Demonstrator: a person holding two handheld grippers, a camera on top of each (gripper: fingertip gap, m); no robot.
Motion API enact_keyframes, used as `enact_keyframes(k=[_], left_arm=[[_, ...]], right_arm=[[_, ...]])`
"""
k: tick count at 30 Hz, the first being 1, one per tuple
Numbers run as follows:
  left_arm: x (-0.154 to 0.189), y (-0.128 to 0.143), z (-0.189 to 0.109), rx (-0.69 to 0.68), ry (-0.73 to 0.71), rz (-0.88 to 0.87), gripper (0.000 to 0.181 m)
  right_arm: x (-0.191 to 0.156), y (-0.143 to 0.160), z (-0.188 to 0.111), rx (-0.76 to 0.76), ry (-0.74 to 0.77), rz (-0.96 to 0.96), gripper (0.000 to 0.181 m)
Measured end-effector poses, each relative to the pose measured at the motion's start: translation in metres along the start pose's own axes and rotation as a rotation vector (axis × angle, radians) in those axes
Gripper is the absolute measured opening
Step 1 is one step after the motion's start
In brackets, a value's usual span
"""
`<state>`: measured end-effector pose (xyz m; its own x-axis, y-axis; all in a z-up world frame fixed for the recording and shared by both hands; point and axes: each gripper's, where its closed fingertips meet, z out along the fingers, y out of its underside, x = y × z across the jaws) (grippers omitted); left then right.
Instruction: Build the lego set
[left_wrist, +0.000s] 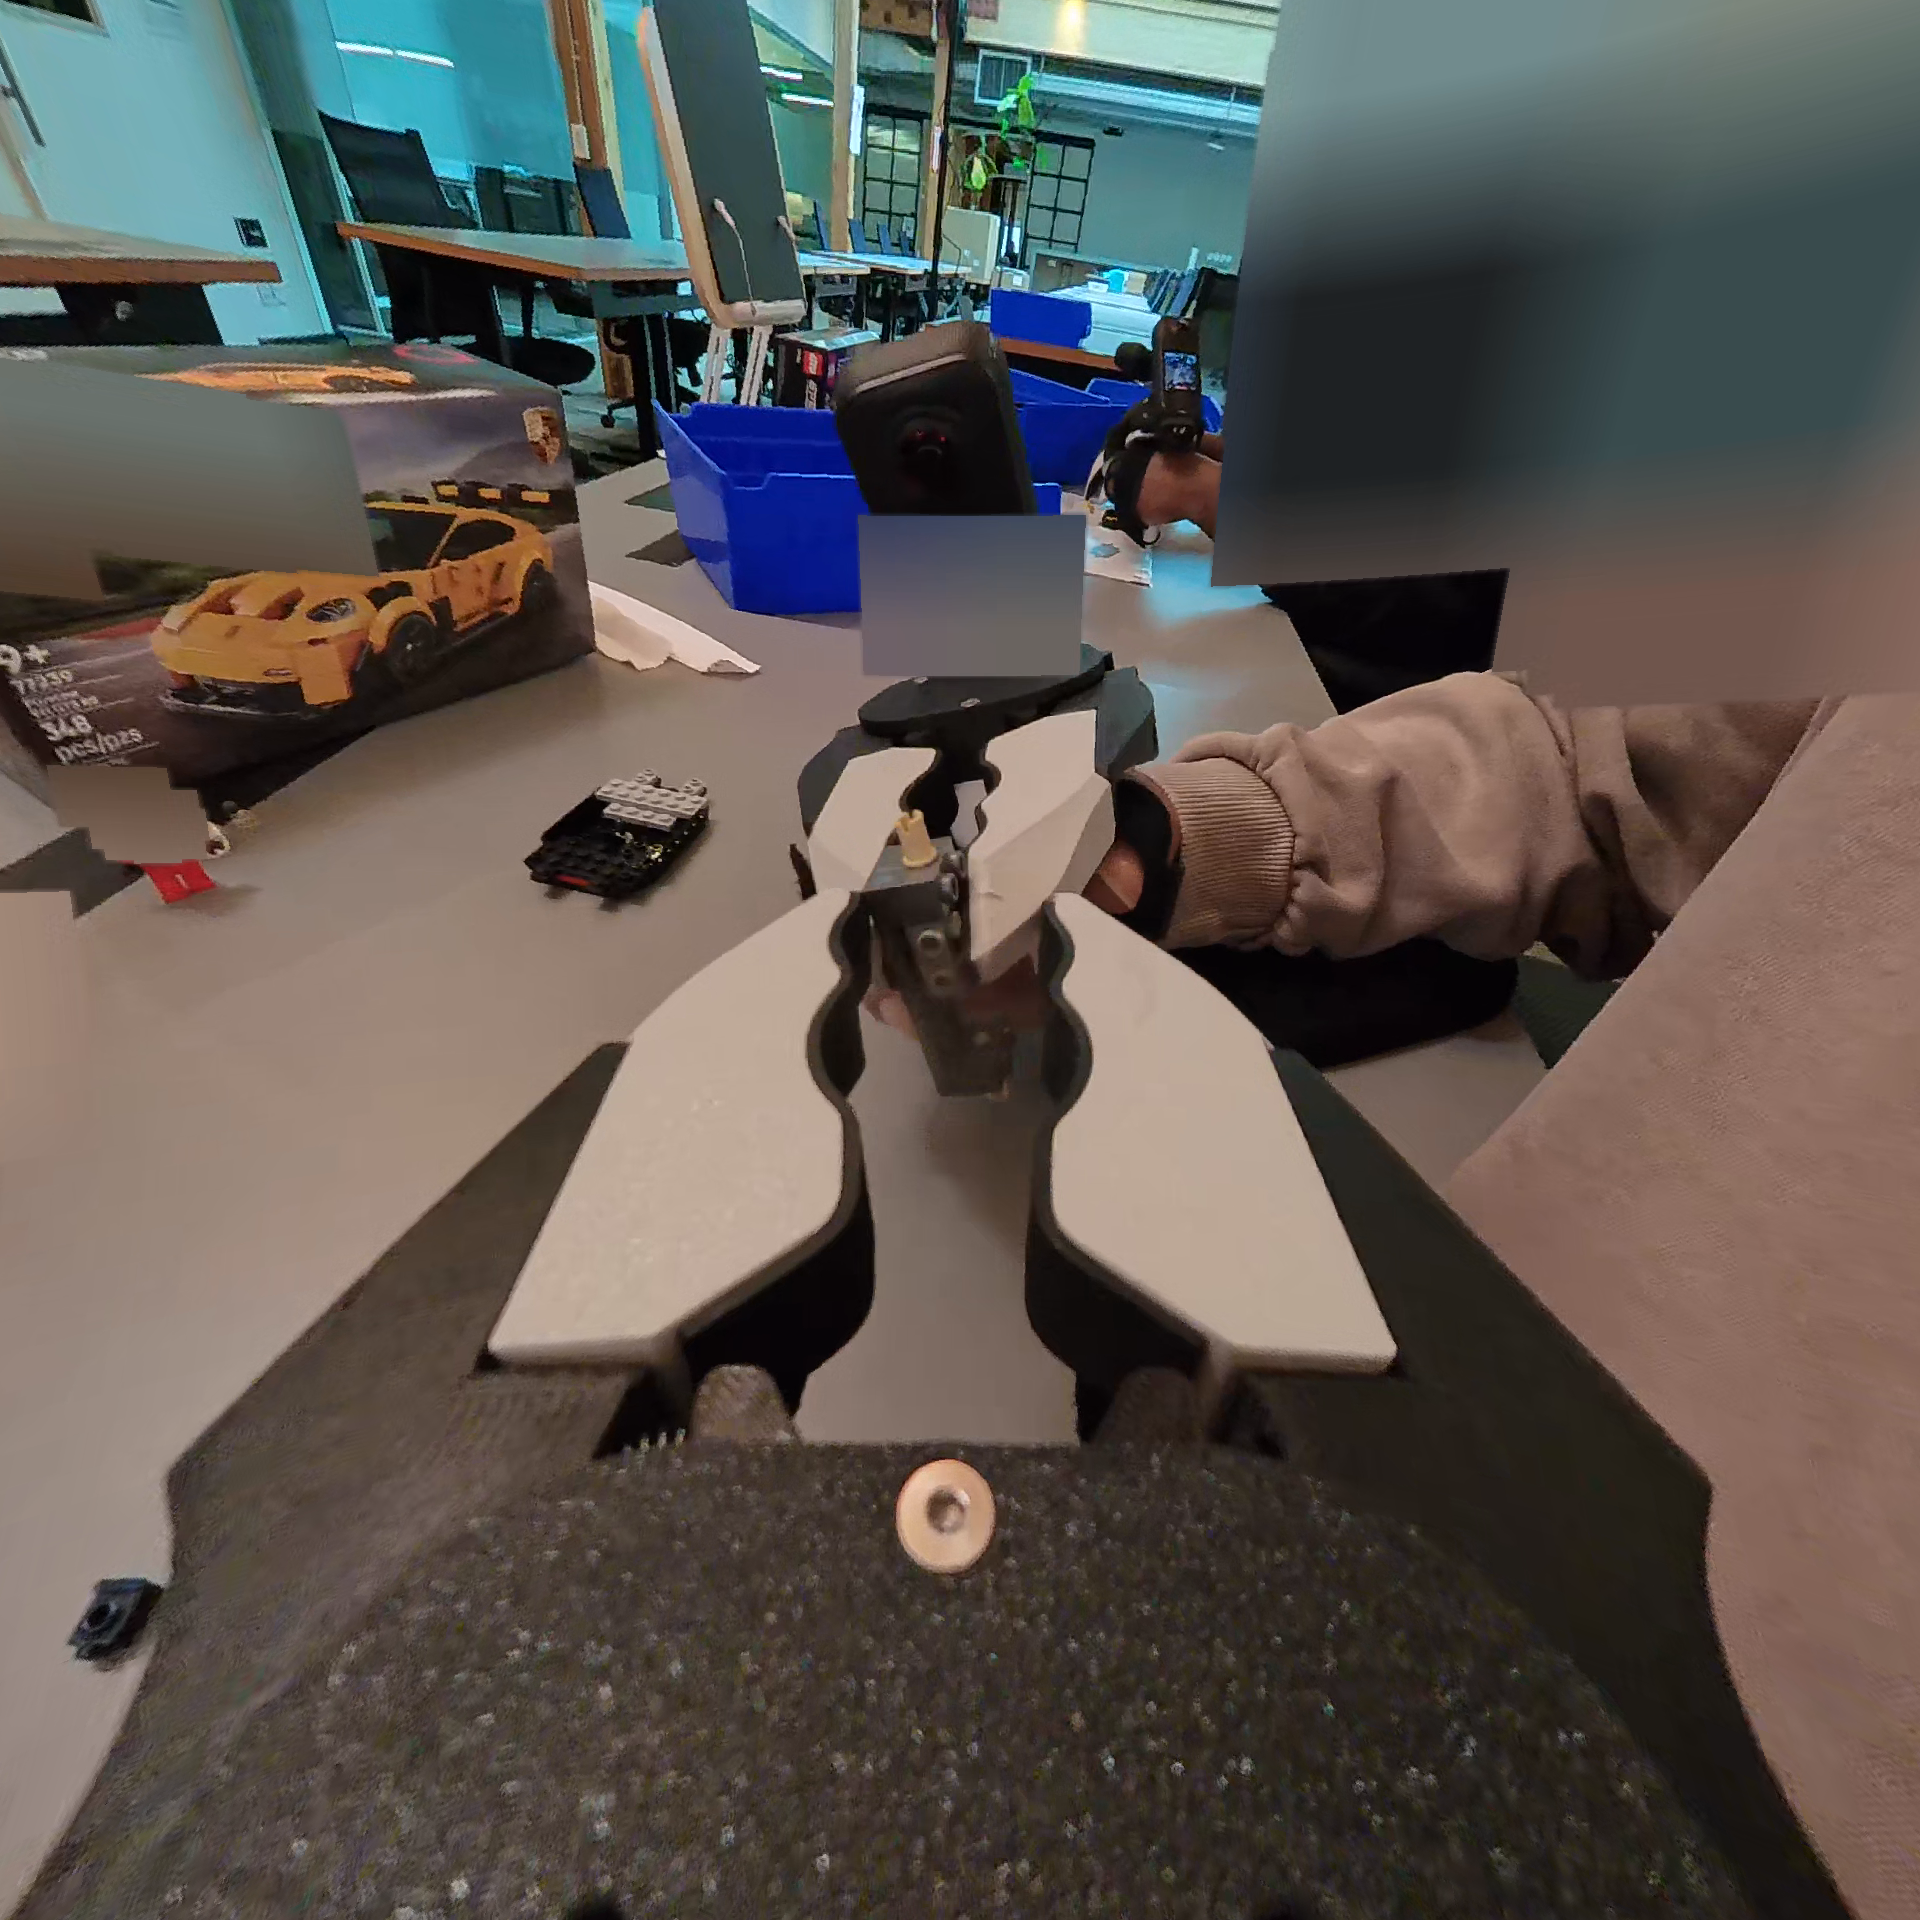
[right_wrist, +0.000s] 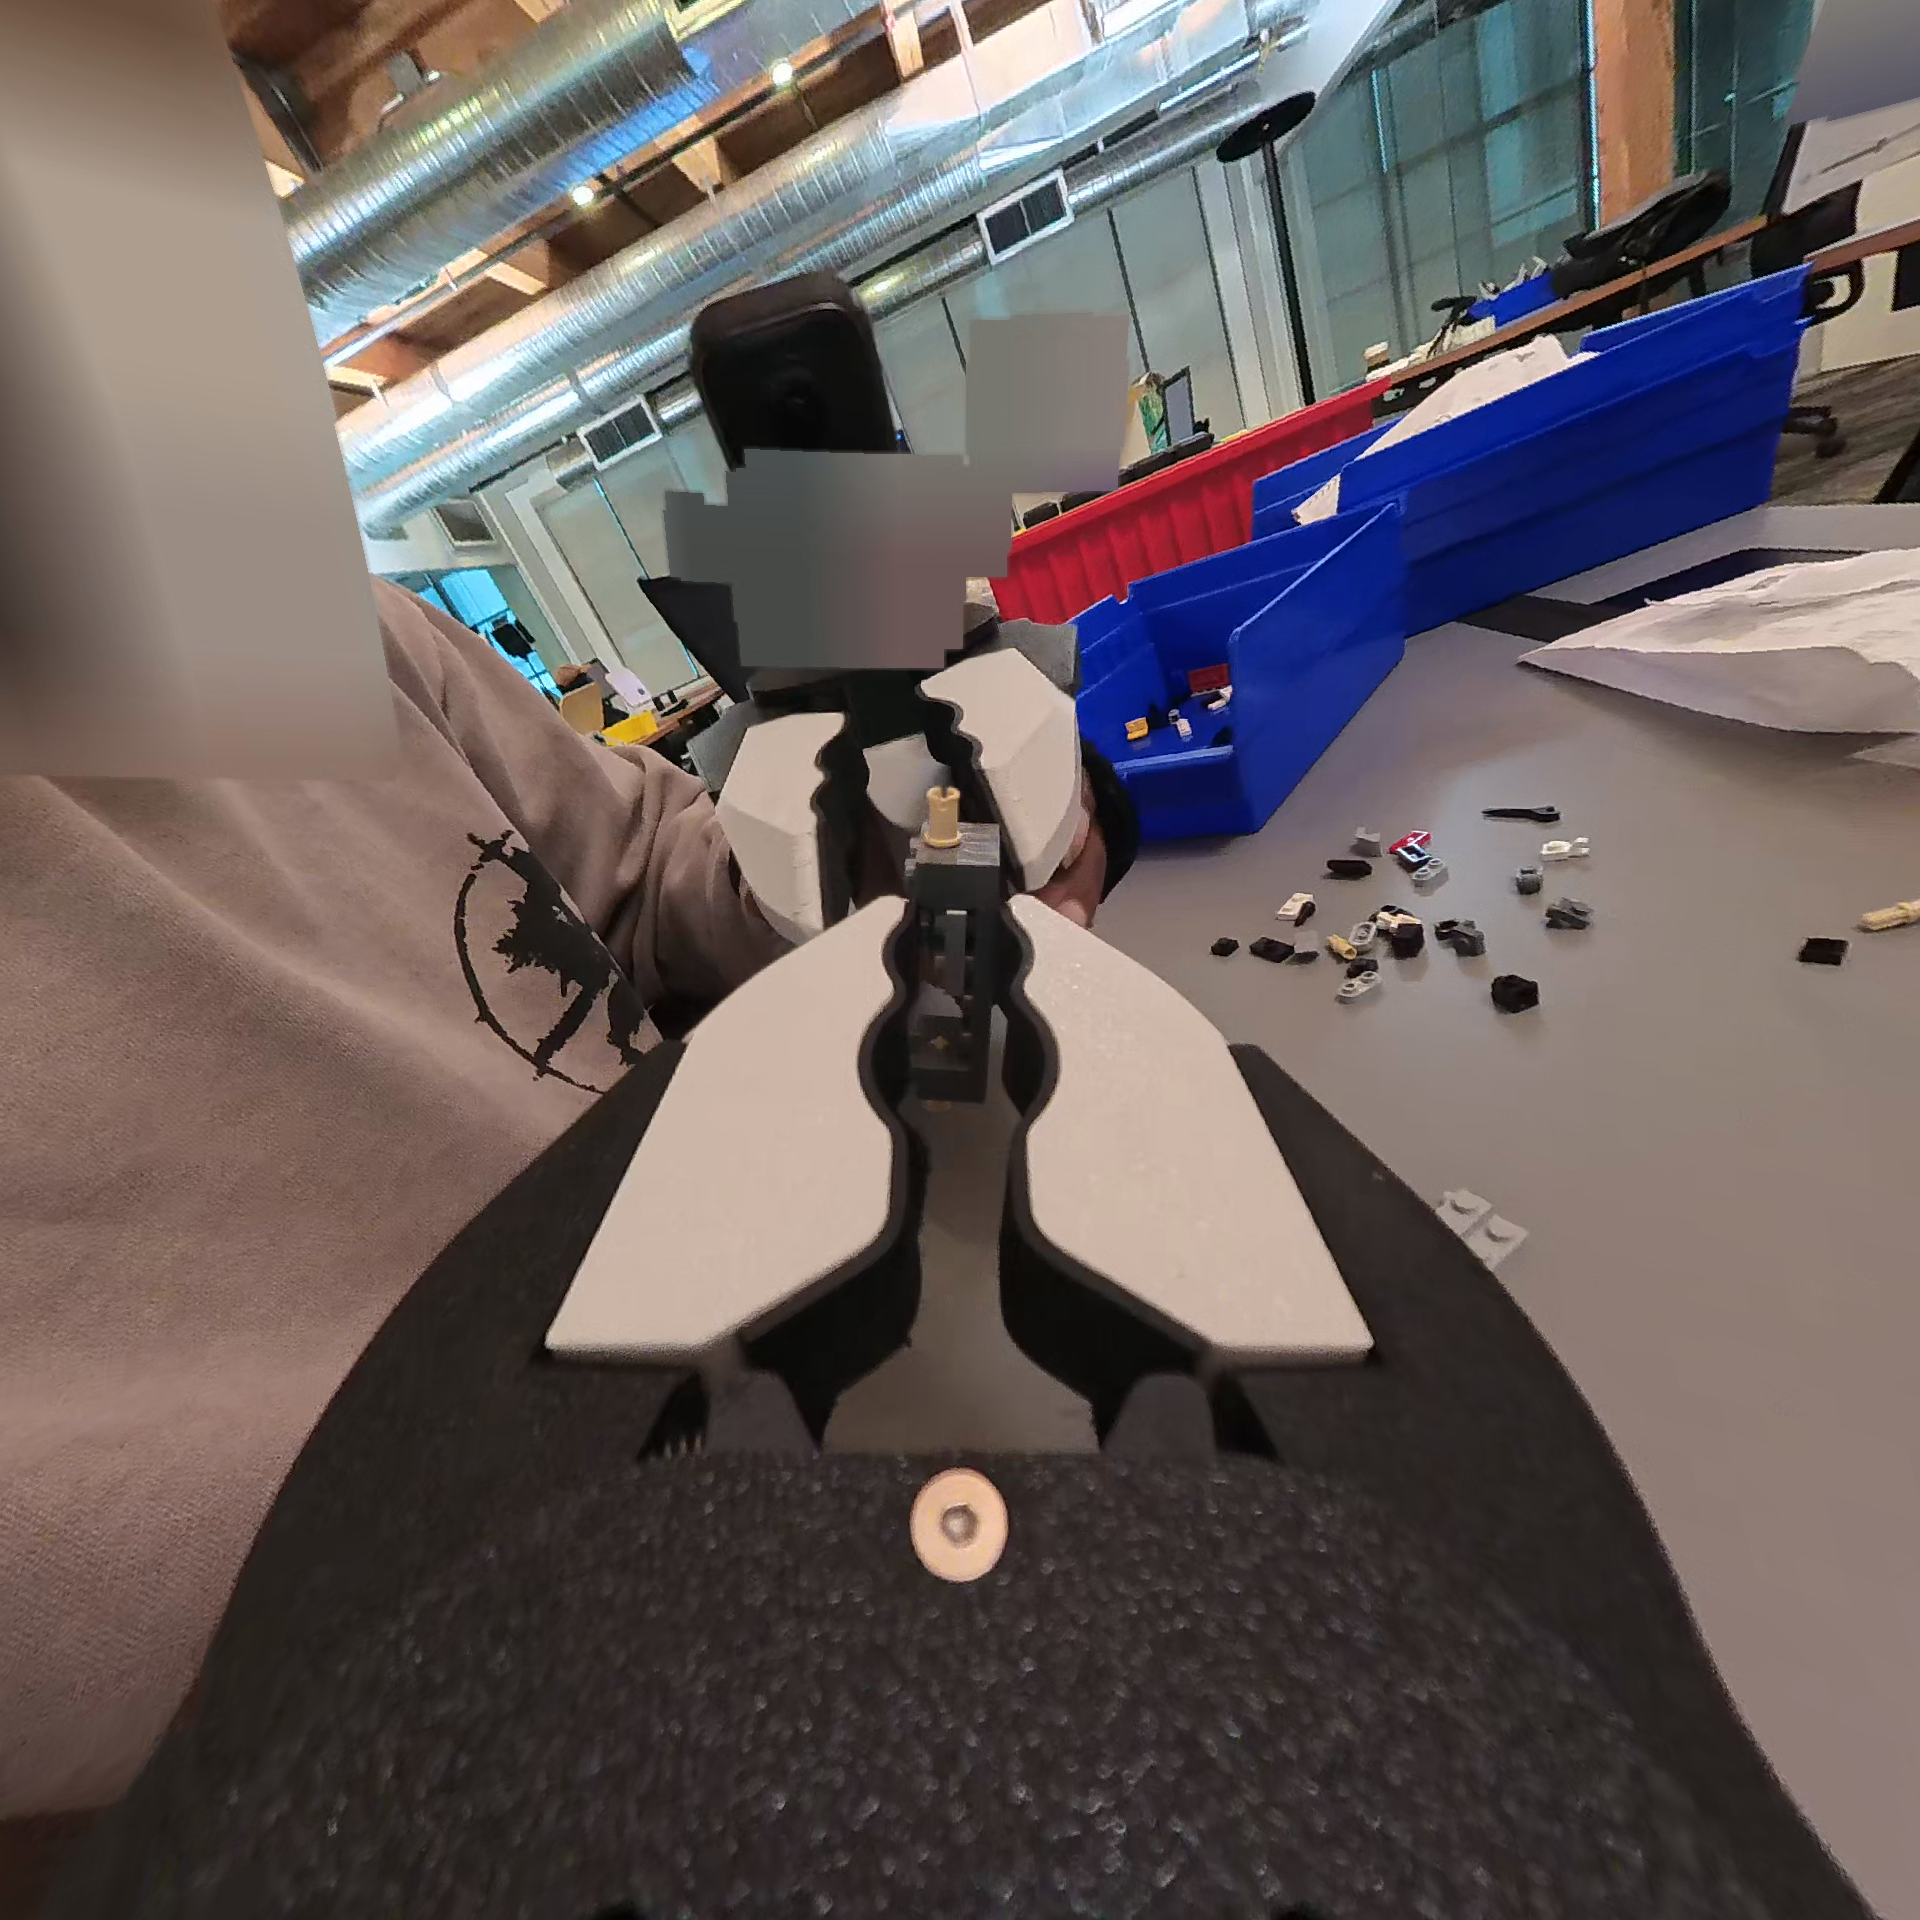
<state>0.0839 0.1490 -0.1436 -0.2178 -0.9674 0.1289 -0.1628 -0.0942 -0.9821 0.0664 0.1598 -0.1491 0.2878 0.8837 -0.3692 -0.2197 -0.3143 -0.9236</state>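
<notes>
Above the worktop's near edge, our left gripper (left_wrist: 951, 935) and right gripper (right_wrist: 951, 925) both clamp the grey sub-assembly (left_wrist: 940, 966), steadying it while its tan pin (right_wrist: 942, 821) seats.

Open office. Silver ducts (right_wrist: 540, 197) under wooden ceiling beams; glass walls (right_wrist: 1455, 187) below ducts; desks (left_wrist: 520, 249) and black chairs (left_wrist: 384, 166) beside glass partitions.

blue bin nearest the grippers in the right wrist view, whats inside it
Inside the blue bin, a few small loose pieces, red, yellow, white and black, lie on its floor. Its near wall hides the rest.
</notes>
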Motion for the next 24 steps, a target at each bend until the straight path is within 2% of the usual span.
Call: enact_keyframes(k=[4,13,24], left_arm=[[0.001,0.000,0.000,0.006,0.025,-0.061,0.027],[0.007,-0.002,0.000,-0.005,0.015,-0.017,0.027],[0.009,-0.005,-0.002,0.026,0.047,-0.064,0.020]], right_arm=[[-0.001,0.002,0.000,-0.013,0.008,-0.041,0.013],[-0.007,0.001,-0.001,-0.002,-0.013,-0.059,0.013],[-0.011,0.000,0.001,-0.008,-0.014,-0.082,0.011]])
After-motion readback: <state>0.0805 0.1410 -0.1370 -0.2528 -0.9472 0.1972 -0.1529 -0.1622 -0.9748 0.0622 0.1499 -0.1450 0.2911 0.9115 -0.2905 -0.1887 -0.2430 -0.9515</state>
